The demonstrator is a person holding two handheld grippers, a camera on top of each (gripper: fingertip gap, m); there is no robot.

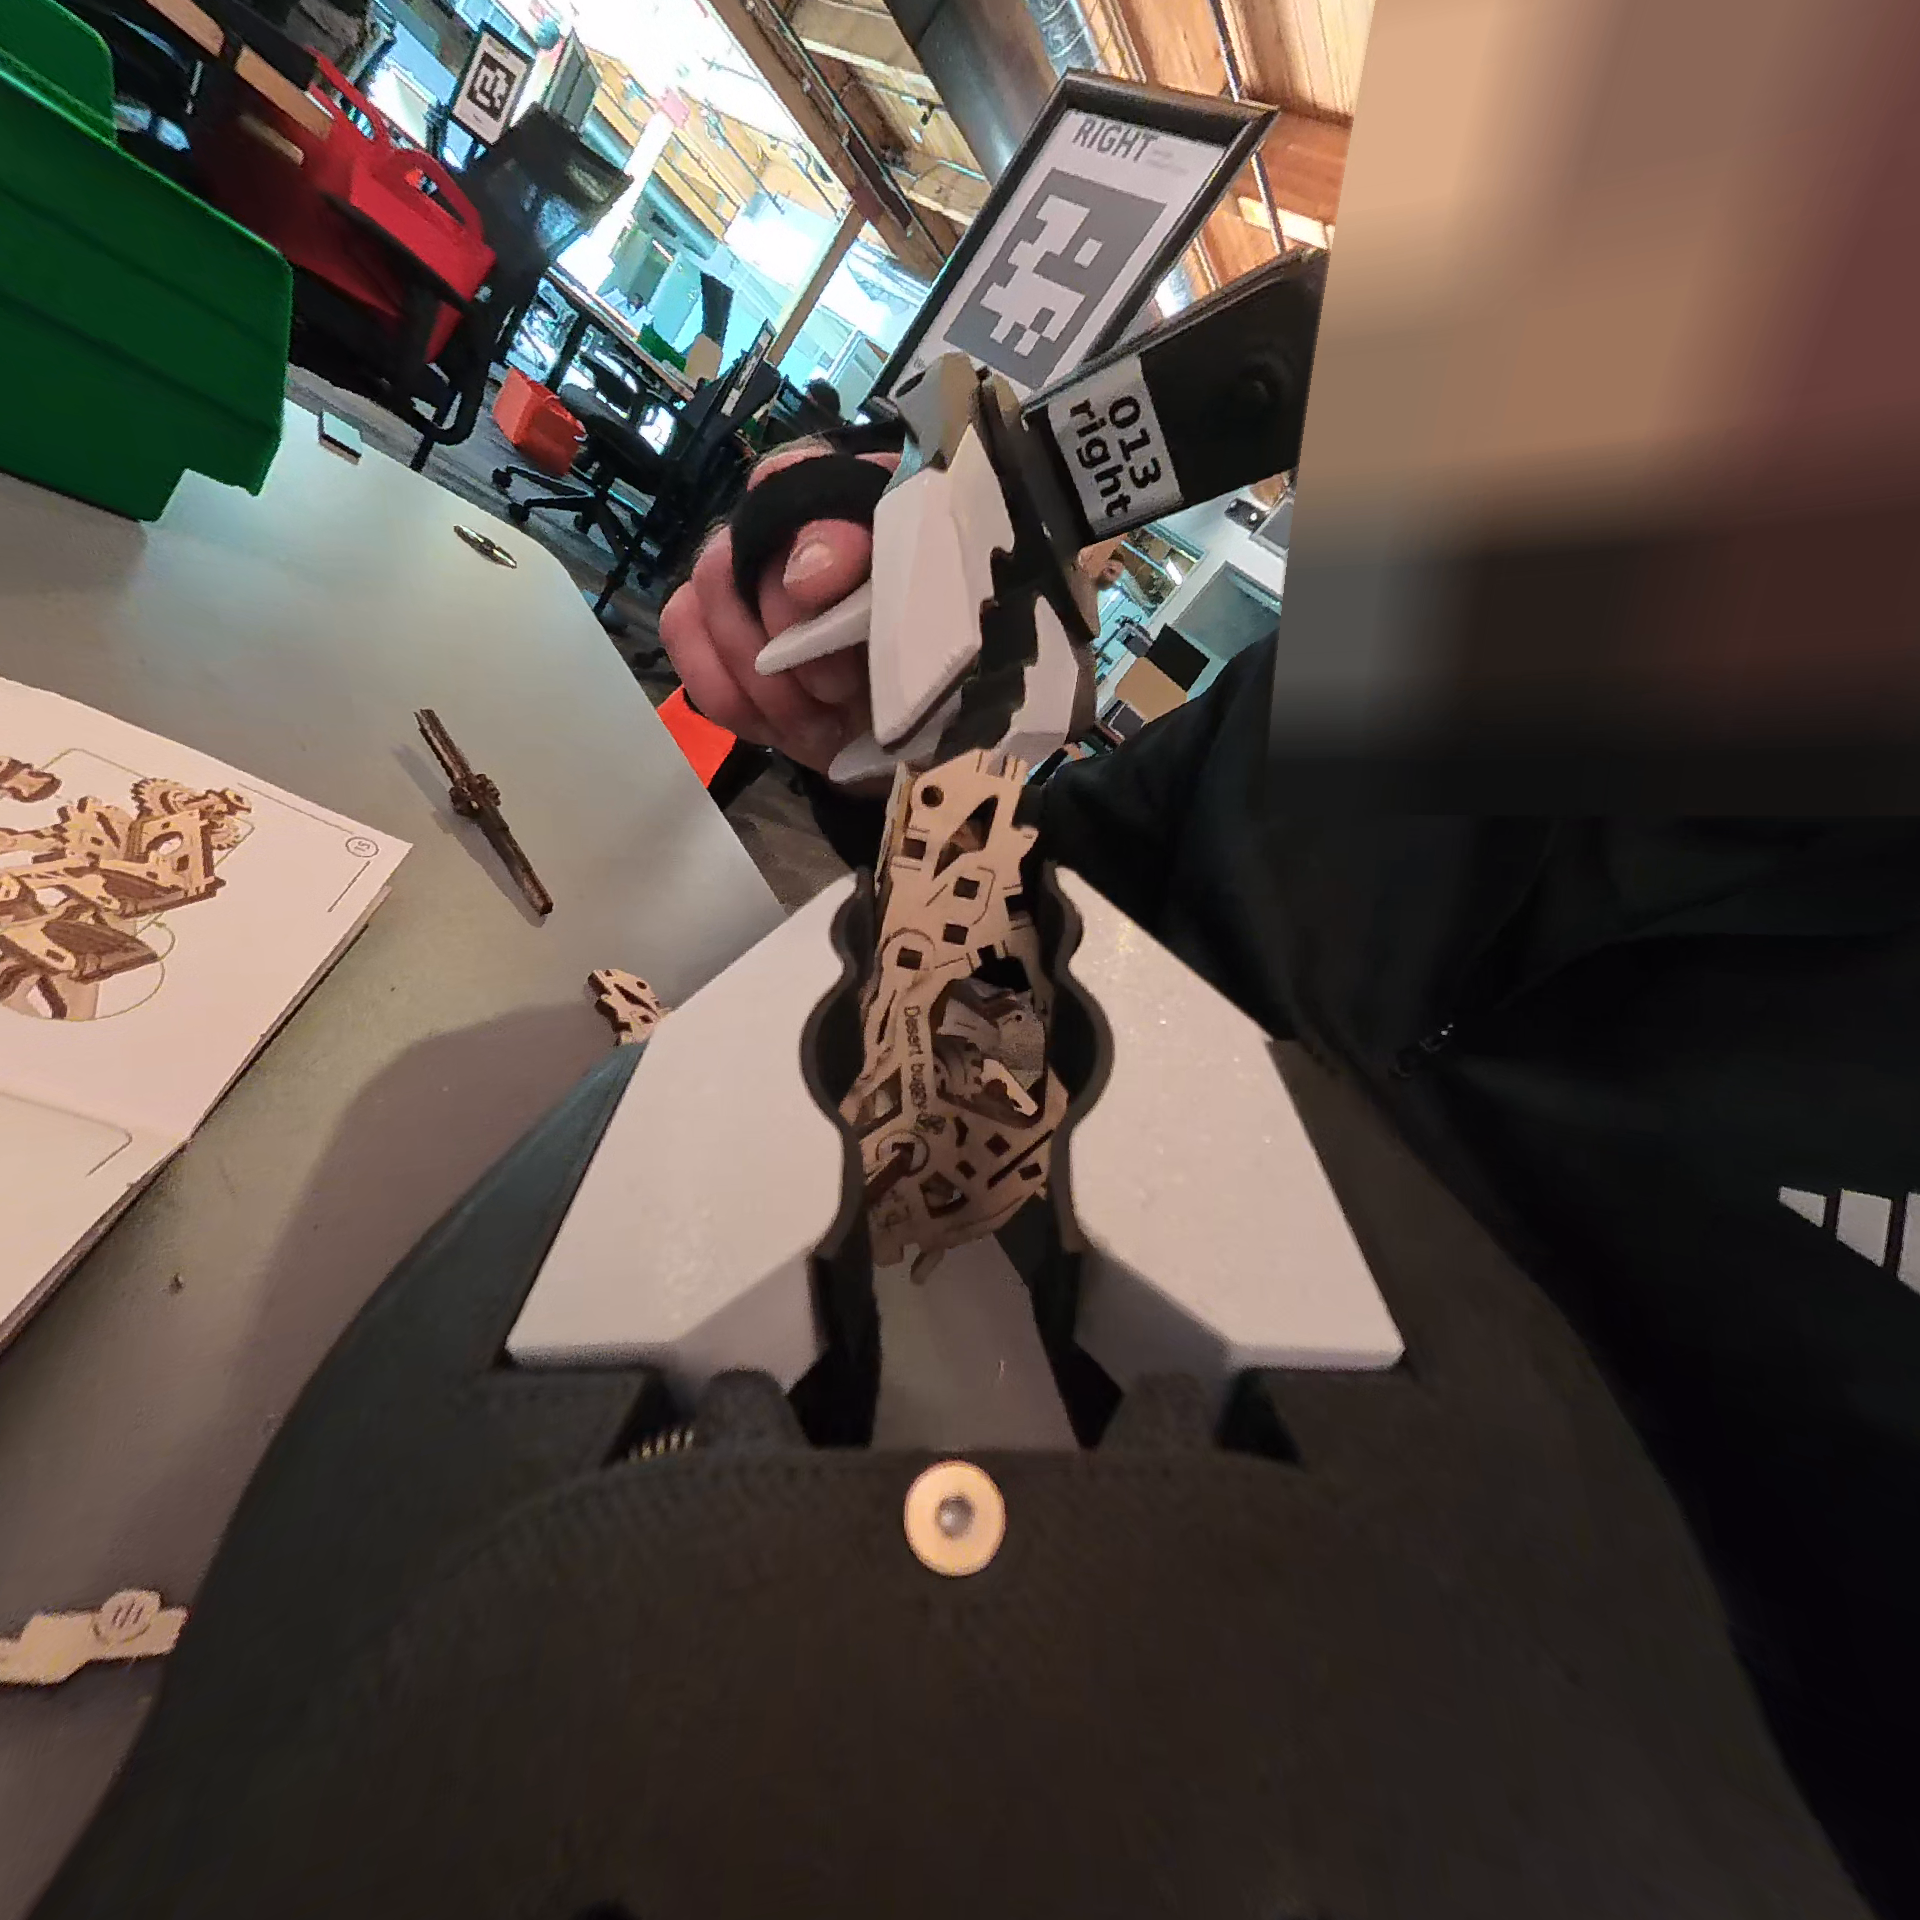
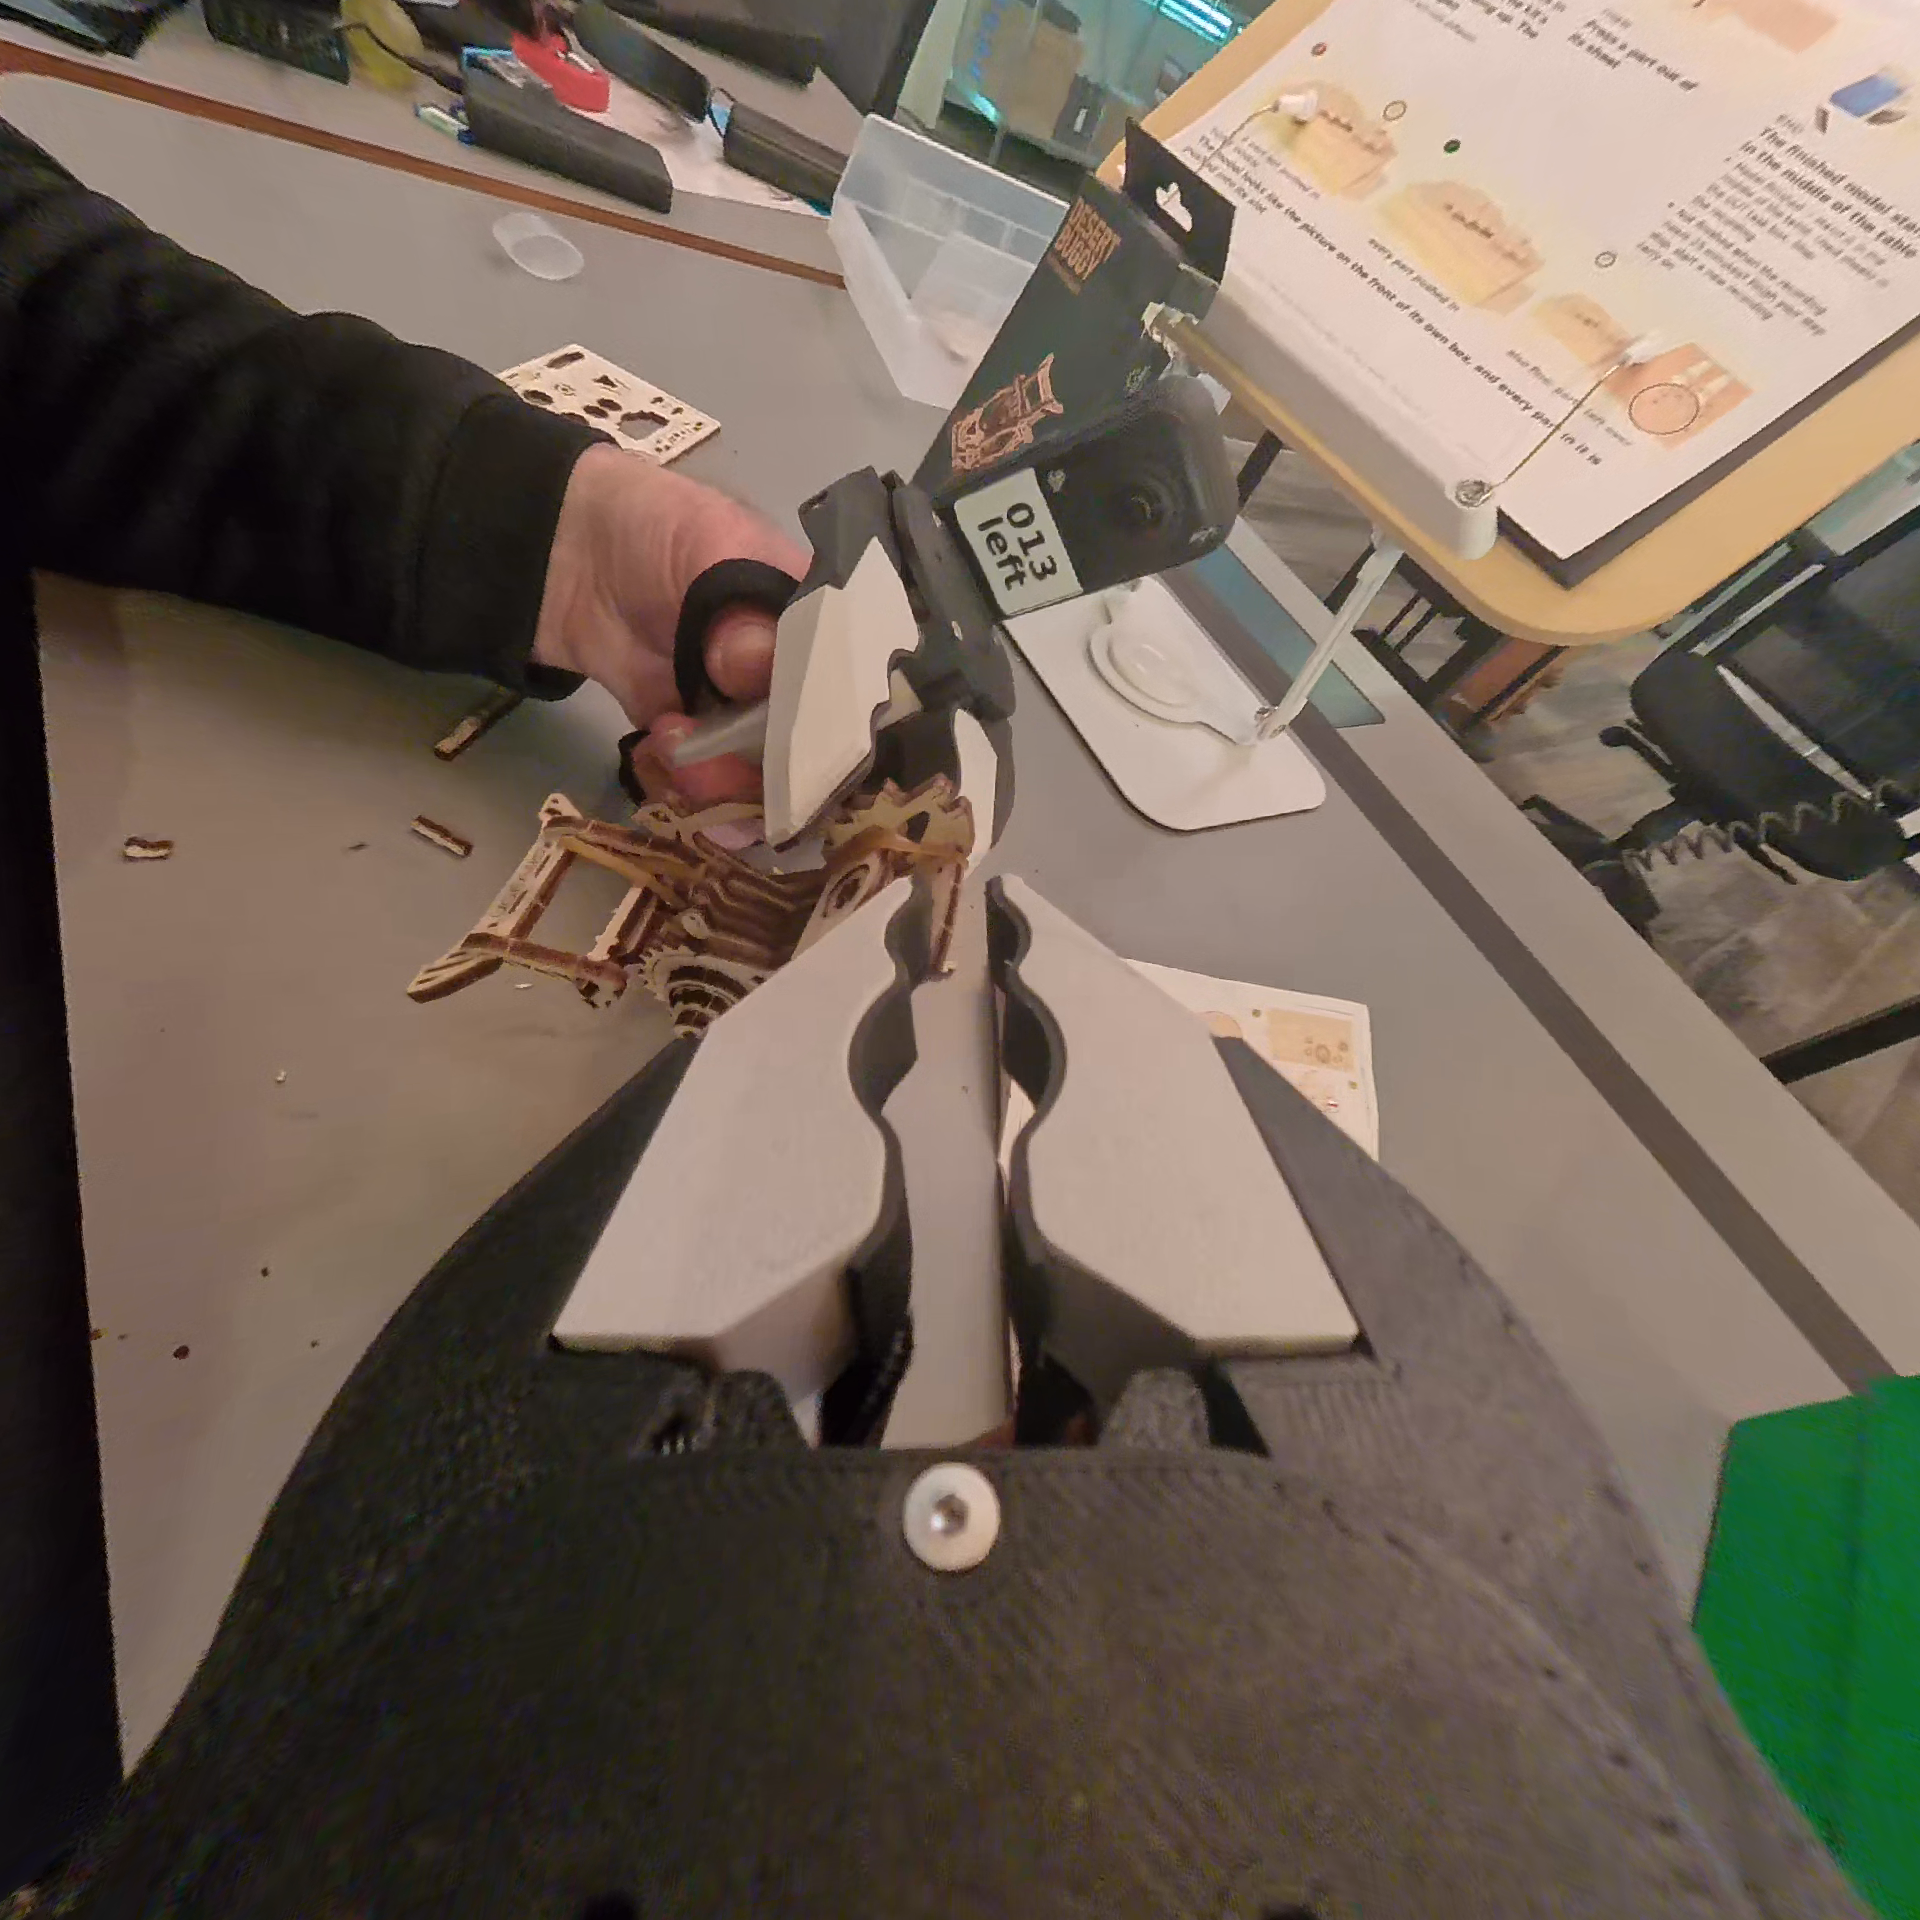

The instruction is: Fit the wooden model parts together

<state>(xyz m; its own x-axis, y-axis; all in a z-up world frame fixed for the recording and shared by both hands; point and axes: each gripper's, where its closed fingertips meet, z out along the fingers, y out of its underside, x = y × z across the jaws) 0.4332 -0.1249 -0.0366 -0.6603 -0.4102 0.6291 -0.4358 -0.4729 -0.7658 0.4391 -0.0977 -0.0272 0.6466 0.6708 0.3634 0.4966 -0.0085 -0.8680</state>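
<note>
A half-built wooden model [image 1: 951, 1049], its laser-cut frame pierced with slots and thin struts, is held above a grey table [image 1: 312, 623] between two hand-held grippers. The left gripper [image 1: 951, 1049] has its jaws closed on the model's midsection, pads pressing the flat side plates. The right gripper [image 1: 971, 717] meets the model's upper end with its jaws nearly together; the right wrist view shows a thin wooden edge at its fingertips [image 2: 935, 914], though whether it is truly pinched cannot be told. Loose parts lie about: a dark axle [image 1: 483, 810], a small cut piece [image 1: 623, 1003] and another [image 1: 88, 1636] near the table edge, beside an open instruction booklet [image 1: 156, 935]. The model looks light and stiff along its plates but fragile at its thin struts and press-fit joints, likely to crack under a hard squeeze or a twist. The safest hold appears to be across broad flat plates near solid joints, as the left gripper has it, leaving fine lattice and protruding tabs free.
</note>
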